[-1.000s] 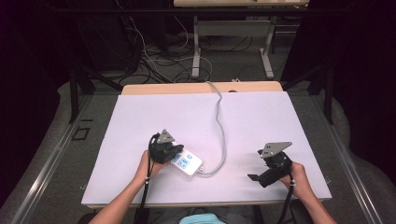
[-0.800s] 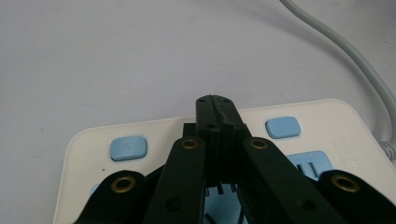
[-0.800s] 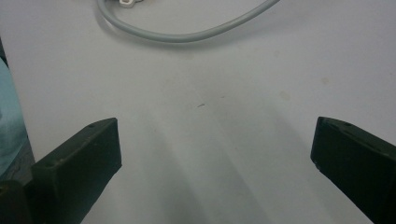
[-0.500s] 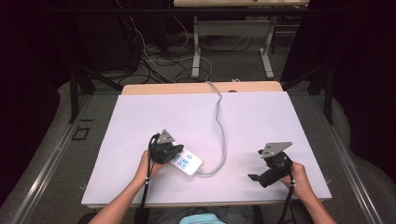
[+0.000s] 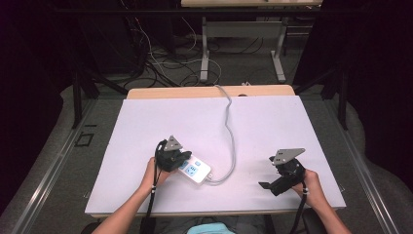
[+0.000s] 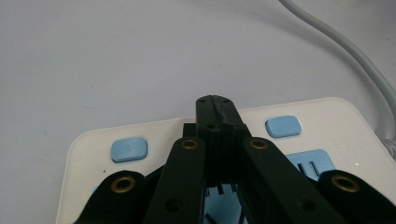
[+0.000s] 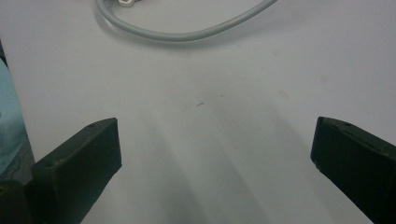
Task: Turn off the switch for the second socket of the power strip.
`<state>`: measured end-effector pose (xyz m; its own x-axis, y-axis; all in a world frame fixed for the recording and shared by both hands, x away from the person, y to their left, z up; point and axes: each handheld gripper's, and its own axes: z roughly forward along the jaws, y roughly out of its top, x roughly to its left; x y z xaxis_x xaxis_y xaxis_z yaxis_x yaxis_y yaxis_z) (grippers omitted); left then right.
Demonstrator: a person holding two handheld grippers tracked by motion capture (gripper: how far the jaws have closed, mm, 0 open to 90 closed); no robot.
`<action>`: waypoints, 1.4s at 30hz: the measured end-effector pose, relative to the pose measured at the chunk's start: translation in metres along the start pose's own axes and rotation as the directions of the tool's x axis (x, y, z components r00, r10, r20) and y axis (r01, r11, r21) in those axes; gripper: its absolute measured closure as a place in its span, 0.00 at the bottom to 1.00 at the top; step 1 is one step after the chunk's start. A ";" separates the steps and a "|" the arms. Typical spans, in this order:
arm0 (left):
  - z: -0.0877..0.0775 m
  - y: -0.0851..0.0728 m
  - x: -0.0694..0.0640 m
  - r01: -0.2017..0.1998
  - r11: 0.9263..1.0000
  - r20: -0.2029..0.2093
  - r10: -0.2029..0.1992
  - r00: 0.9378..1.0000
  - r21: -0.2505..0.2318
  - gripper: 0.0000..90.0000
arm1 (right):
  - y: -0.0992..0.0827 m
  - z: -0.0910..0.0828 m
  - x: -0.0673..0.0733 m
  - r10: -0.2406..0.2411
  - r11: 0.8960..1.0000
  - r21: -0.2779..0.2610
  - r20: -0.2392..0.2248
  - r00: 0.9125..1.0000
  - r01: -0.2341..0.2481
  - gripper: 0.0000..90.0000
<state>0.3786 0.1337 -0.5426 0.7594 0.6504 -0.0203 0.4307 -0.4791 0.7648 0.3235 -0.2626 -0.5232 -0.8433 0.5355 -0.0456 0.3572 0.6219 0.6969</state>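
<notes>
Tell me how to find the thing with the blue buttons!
Look at the big white table, near its front edge on the left. There a flat white power strip lies under the shut left gripper. It is the only white box there, with blue buttons on top and a grey cable running off toward the back.

The high view looks forward and down from above the person's side, taking in the whole white table (image 5: 272, 126) and the floor beyond. The left gripper view sits very close over the power strip (image 6: 327, 121), looking along its closed jaws, with the cord (image 6: 345, 51) at far right. The right gripper view looks low across bare table between its spread jaws toward the cord (image 7: 187, 33). All three views share the cord (image 5: 229, 131) and table surface.
</notes>
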 end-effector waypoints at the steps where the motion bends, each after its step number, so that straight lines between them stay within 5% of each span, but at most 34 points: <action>1: 0.000 0.000 0.000 -0.003 1.000 -0.001 0.003 1.000 0.001 1.00 | 0.000 0.000 0.000 0.000 1.000 0.003 -0.002 1.000 0.000 0.01; 11: -0.001 0.003 -0.003 -0.041 0.999 -0.016 0.042 0.999 0.027 1.00 | 0.000 0.000 0.000 0.003 1.000 0.001 -0.003 1.000 -0.003 0.01; 14: -0.002 0.004 -0.003 -0.042 0.999 -0.023 0.042 0.999 0.000 1.00 | 0.000 0.000 0.000 -0.004 1.000 -0.010 0.001 1.000 0.004 0.01; 42: -0.003 0.004 -0.003 -0.041 0.999 -0.026 0.041 0.999 0.012 1.00 | -0.001 0.000 -0.002 -0.007 1.000 -0.011 -0.008 1.000 0.007 0.01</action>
<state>0.3764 0.1315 -0.5373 0.7634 0.6453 0.0277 0.4055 -0.5122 0.7571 0.3246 -0.2642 -0.5237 -0.8492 0.5262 -0.0448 0.3469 0.6197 0.7041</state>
